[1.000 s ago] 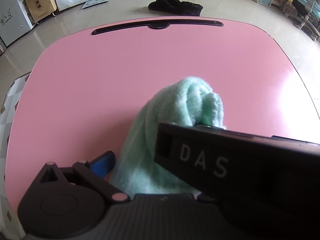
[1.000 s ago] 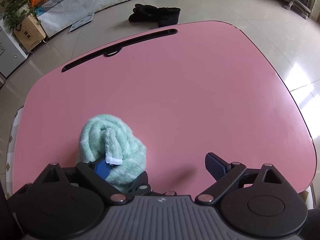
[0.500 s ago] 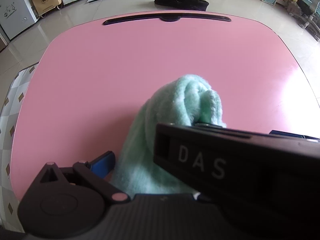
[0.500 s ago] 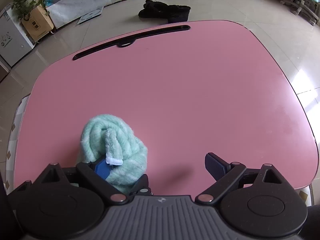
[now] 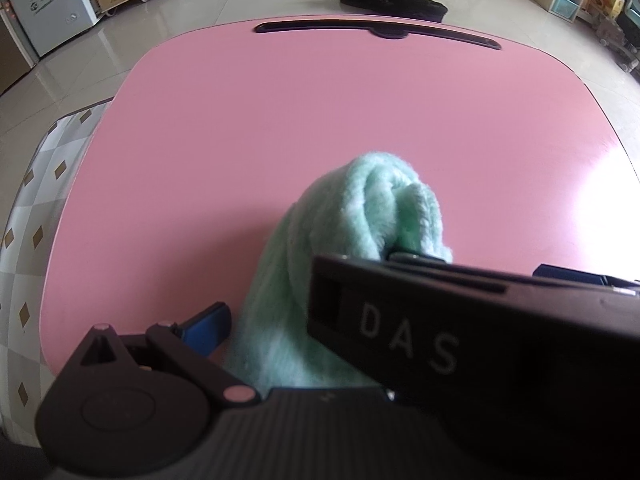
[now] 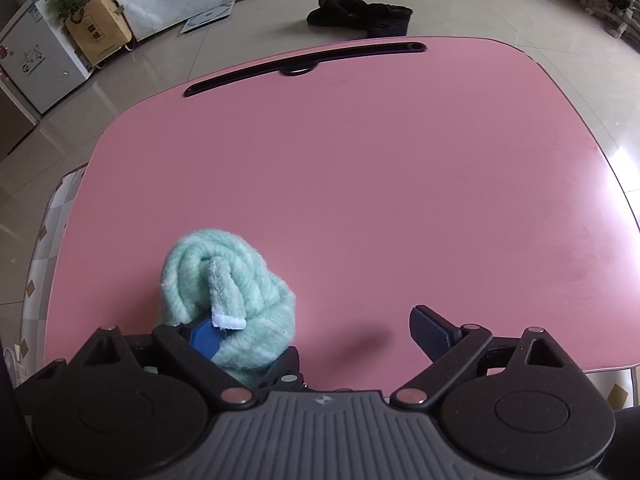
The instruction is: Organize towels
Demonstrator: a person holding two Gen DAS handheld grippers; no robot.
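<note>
**Right gripper** (image 6: 318, 328): jaws spread wide and gripping nothing. Its left blue pad (image 6: 204, 336) touches the towel; its right pad (image 6: 432, 330) hangs over bare desk.

**Left gripper** (image 5: 316, 320): one blue pad (image 5: 204, 328) shows, set far out to the side, just beside the towel. The other is hidden behind the right gripper's black body, which crosses the left wrist view. We judge the jaws open, with nothing clamped.

**Mint-green towel** (image 6: 228, 292): the only towel in sight. It is a loose, twisted bundle with a white-hemmed end (image 6: 228, 322) lying over the top. It rests on the desk close to the near edge, towards the near-left corner, running back between the two grippers.

**Progress (our judgement):** little is finished. The towel is bunched or roughly rolled, not laid flat or squarely folded. We see no stack, basket or shelf to receive it, so spreading, folding and placing are all left to do.

**Pink desk** (image 6: 400, 184): it has rounded corners, and the rest of the top is bare. A black slot (image 6: 304, 64) runs along the far edge. Nothing on the desk blocks the work, though the grippers crowd each other over the towel.

**Surroundings:**
- Black slippers (image 6: 360, 16) on the tiled floor beyond the far edge.
- A white cabinet (image 6: 36, 68) far left.
- A cardboard box (image 6: 98, 34) beside the cabinet, with a leafy plant over it.
- A diamond-patterned covering (image 5: 36, 216) below the desk's left edge.
</note>
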